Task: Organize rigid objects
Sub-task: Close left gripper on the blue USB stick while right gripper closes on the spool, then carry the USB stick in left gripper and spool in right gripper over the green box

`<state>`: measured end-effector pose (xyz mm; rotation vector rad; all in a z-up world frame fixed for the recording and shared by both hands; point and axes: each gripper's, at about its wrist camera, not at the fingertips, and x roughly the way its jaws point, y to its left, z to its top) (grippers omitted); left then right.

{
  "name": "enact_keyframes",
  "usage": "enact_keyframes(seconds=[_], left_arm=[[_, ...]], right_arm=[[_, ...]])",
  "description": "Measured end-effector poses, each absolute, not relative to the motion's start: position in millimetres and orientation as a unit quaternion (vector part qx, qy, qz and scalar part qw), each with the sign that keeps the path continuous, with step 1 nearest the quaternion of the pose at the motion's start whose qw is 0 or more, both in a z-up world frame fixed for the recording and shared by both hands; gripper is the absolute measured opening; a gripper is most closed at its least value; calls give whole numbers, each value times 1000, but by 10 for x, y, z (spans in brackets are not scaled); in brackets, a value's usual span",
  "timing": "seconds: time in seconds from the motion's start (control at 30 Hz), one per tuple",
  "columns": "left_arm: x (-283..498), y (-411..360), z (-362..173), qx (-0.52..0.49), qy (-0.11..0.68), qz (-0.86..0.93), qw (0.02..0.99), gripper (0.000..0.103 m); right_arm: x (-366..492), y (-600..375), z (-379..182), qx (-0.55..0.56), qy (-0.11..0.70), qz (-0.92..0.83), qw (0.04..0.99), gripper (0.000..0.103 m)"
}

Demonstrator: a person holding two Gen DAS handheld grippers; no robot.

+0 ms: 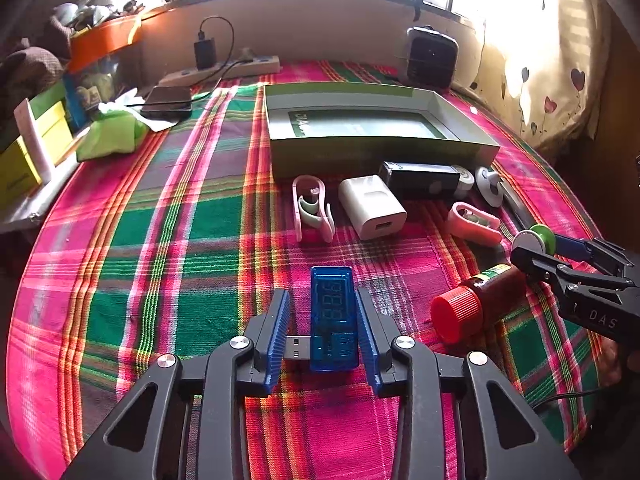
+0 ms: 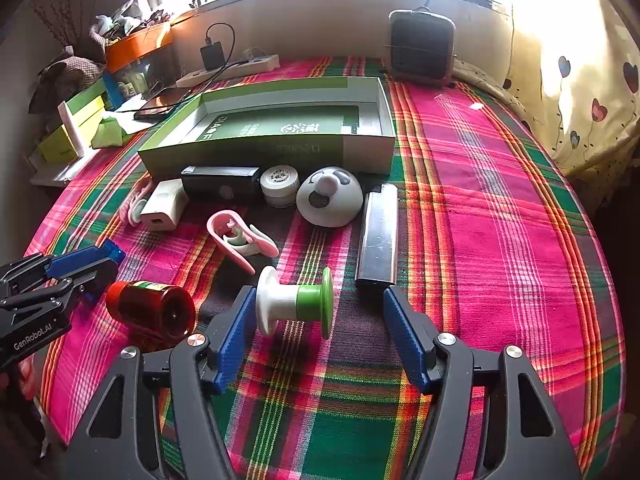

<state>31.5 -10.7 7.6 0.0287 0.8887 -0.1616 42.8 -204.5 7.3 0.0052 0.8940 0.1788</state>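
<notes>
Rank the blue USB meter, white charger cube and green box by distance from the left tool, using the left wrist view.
1. Blue USB meter: between the left tool fingers.
2. White charger cube: mid-cloth, ahead.
3. Green box: farthest, beyond the charger.

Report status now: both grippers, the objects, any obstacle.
Left gripper around blue USB meter, gap left. Right gripper open at spool. Red-capped bottle near.

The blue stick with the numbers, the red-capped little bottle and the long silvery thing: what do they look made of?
Blue USB meter: see-through glossy plastic, its digits showing through; metal plug.
Small bottle: dark translucent amber body, glass or plastic, hard to say; ribbed red plastic cap.
Silver lighter: probably brushed metal, with a dull streaky sheen.
</notes>
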Motion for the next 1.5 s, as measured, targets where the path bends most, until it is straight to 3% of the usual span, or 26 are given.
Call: enact_keyframes(seconds=[0.17,0.4,1.5], left_arm=[[307,-103,82,11,429,-83,900,21],[305,-114,83,11,429,-83,900,21],[1033,1,613,0,397,-100,912,21]], right_arm=[[426,-2050,78,3,430,86,899,53],[411,-2034,89,2,427,90,900,34],[882,-2094,599,3,390,93,916,34]])
